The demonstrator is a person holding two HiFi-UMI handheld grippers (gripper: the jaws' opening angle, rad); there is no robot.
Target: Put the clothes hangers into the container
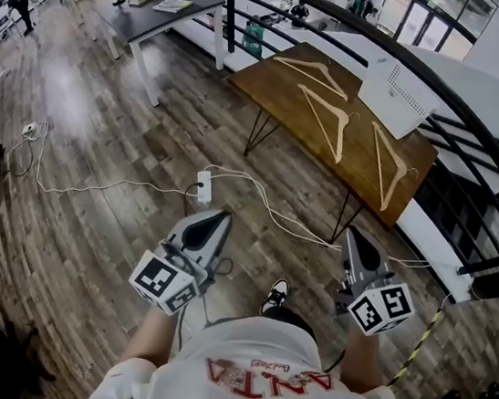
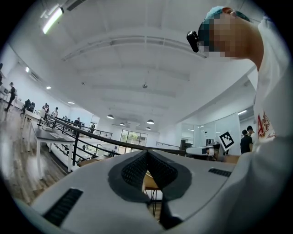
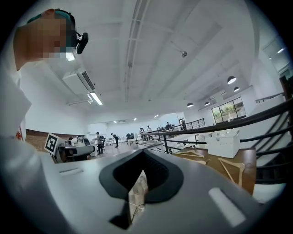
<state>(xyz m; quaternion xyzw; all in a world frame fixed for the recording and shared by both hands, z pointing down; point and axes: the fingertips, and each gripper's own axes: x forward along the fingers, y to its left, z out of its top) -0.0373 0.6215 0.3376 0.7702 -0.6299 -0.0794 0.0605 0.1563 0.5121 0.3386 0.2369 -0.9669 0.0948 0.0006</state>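
I'm holding the left gripper and right gripper well short of three pale wooden hangers lying ahead beside a white perforated container.

Person in white tee, two grey handheld grippers.
White short-sleeved T-shirt with red lettering across the chest; black-and-white sneaker; small black head camera on a teal strap. Left gripper and right gripper: smooth light-grey shells tapering to a point, black ribbed pads lining the jaws, dark slotted vents on the shell. Each has a white cube with black square markers: left cube, right cube.
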